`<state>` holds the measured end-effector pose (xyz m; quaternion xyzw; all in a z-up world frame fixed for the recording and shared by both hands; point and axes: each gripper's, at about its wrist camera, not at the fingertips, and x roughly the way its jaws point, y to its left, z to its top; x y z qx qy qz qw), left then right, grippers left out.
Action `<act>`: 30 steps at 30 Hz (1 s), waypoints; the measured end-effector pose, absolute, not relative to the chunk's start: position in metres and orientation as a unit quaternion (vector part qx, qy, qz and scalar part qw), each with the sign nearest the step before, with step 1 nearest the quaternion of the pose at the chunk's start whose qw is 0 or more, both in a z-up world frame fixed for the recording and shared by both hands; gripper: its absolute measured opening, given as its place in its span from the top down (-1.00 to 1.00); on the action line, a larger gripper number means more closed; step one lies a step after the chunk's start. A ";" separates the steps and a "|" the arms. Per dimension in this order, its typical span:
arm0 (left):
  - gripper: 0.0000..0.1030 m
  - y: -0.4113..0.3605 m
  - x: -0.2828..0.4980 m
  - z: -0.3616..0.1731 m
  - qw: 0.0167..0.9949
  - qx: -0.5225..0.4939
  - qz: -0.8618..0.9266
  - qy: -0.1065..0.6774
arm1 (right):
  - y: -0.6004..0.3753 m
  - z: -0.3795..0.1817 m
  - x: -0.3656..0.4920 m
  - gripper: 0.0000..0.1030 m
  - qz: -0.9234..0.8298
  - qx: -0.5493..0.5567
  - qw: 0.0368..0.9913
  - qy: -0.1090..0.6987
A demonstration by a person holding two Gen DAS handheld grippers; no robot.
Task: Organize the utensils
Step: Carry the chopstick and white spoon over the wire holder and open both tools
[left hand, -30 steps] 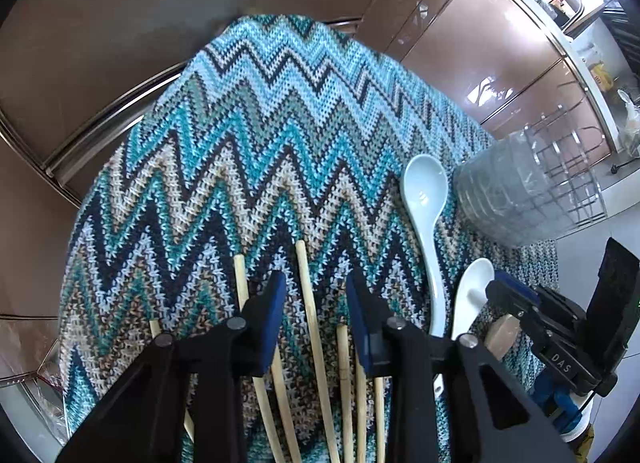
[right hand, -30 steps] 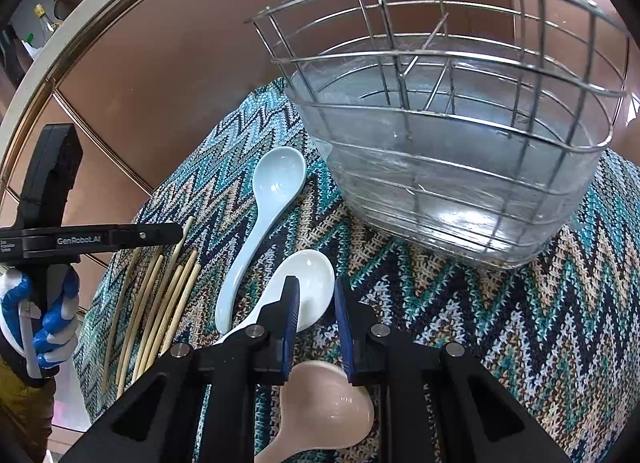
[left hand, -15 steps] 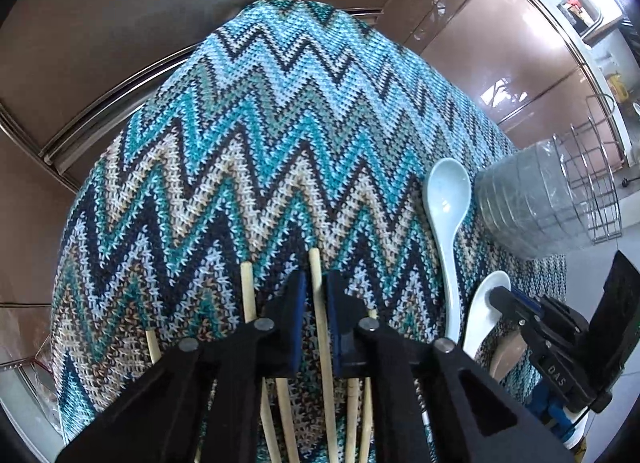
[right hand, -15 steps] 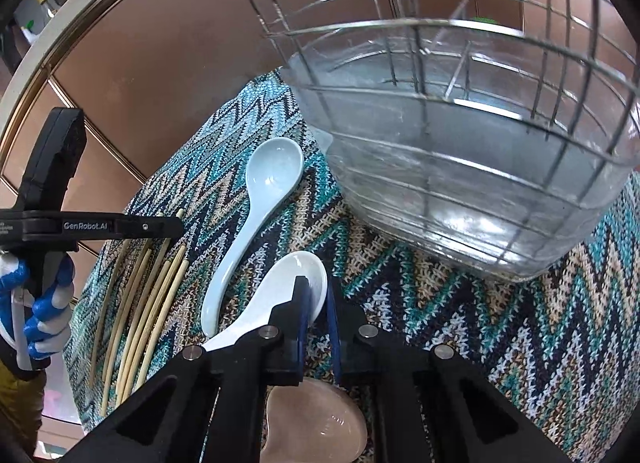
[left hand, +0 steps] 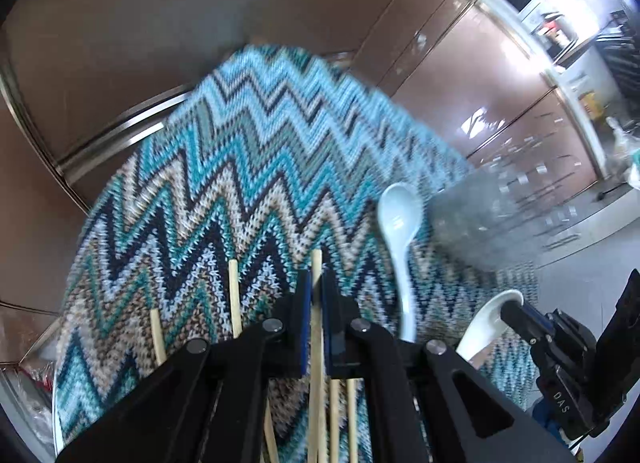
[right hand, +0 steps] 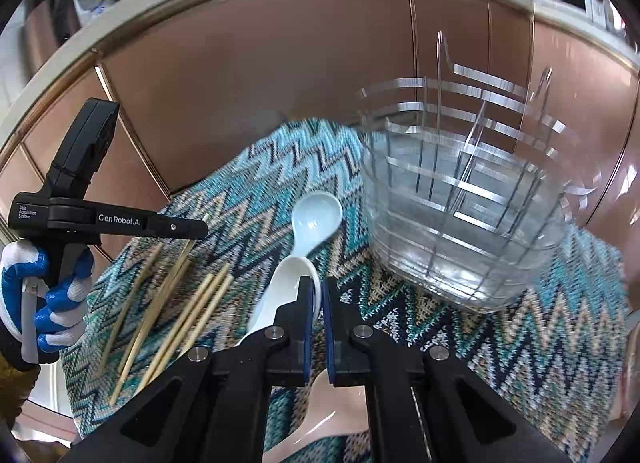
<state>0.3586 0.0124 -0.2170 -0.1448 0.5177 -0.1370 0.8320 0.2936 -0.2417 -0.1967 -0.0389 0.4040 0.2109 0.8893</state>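
Observation:
My left gripper (left hand: 316, 295) is shut on one wooden chopstick (left hand: 317, 263), lifted above the zigzag cloth (left hand: 224, 183); other chopsticks (left hand: 234, 295) lie beside it. My right gripper (right hand: 316, 303) is shut on the rim of a white ceramic spoon (right hand: 280, 295) and holds it up off the cloth. A pale blue spoon (right hand: 314, 223) lies on the cloth beyond it, also in the left wrist view (left hand: 400, 223). Several chopsticks (right hand: 180, 315) lie at the left. A beige spoon (right hand: 332, 415) lies under my right gripper. The left gripper (right hand: 192, 229) shows there too.
A wire utensil rack with a clear plastic liner (right hand: 472, 215) stands on the cloth at the right, also in the left wrist view (left hand: 500, 215). Brown cabinet fronts (right hand: 280, 83) rise behind the round table. The right gripper (left hand: 520, 315) shows at the lower right of the left wrist view.
Both grippers closed, the left on a chopstick and the right on the white spoon. Both have lifted off the cloth, and the views are blurred by motion.

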 end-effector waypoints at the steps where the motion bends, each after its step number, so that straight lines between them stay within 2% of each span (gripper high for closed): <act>1: 0.91 0.014 0.352 -0.210 0.837 -0.148 -0.139 0.508 | -0.241 -0.192 0.288 0.90 0.209 -0.042 0.893 0.398; 17: 0.91 0.026 0.262 -0.061 0.912 -0.200 -0.182 0.308 | -0.269 -0.086 0.187 0.90 0.132 -0.058 0.945 0.292; 25: 0.91 -0.022 0.292 0.016 0.933 -0.222 -0.203 0.196 | -0.301 -0.029 0.210 0.90 0.063 -0.072 0.972 0.214; 30: 0.91 -0.061 0.332 0.036 0.939 -0.242 -0.201 0.141 | -0.311 -0.013 0.241 0.90 0.029 -0.084 0.980 0.179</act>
